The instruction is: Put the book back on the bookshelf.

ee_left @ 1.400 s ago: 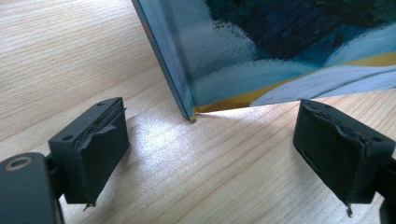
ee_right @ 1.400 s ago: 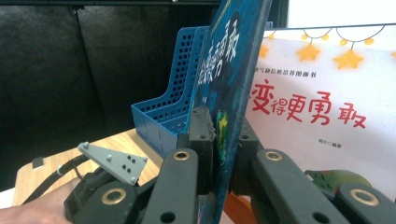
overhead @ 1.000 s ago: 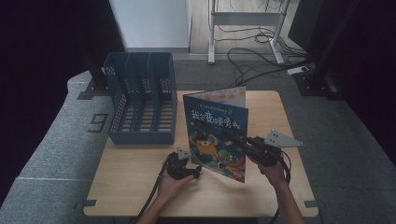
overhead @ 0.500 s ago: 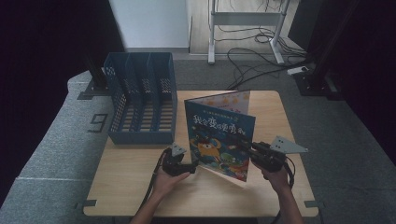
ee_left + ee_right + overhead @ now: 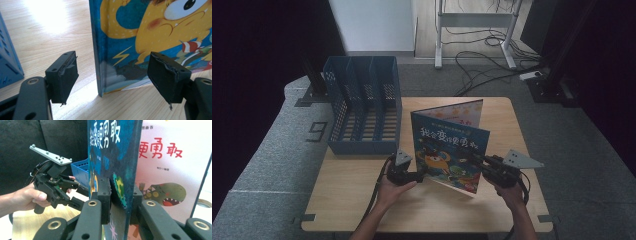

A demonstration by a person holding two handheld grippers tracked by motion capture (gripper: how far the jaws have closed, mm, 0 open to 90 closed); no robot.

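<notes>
Since 1 second ago the picture book (image 5: pixel 451 150) has been raised from a backward lean to stand upright on its lower edge, its front cover swung toward the near right, and the left tool (image 5: pixel 421 176) has lifted slightly while its jaws narrowed a little. Book position: middle of the worktop (image 5: pixel 362 200), just right of the blue file rack (image 5: pixel 362 110), covers parted. Right tool (image 5: pixel 120 195): clenched on the front cover's free edge, with 1 pad on each face. Left tool (image 5: pixel 112 75): released, with its jaws astride the spine's lower corner and a visible gap on both sides. Judgement: the step in hand is securing the spine so the book can be carried to a rack slot. Recommended practice: bring the left tool squarely over the spine, close low and firm, and keep the right grip steady so the book does not topple or splay.
</notes>
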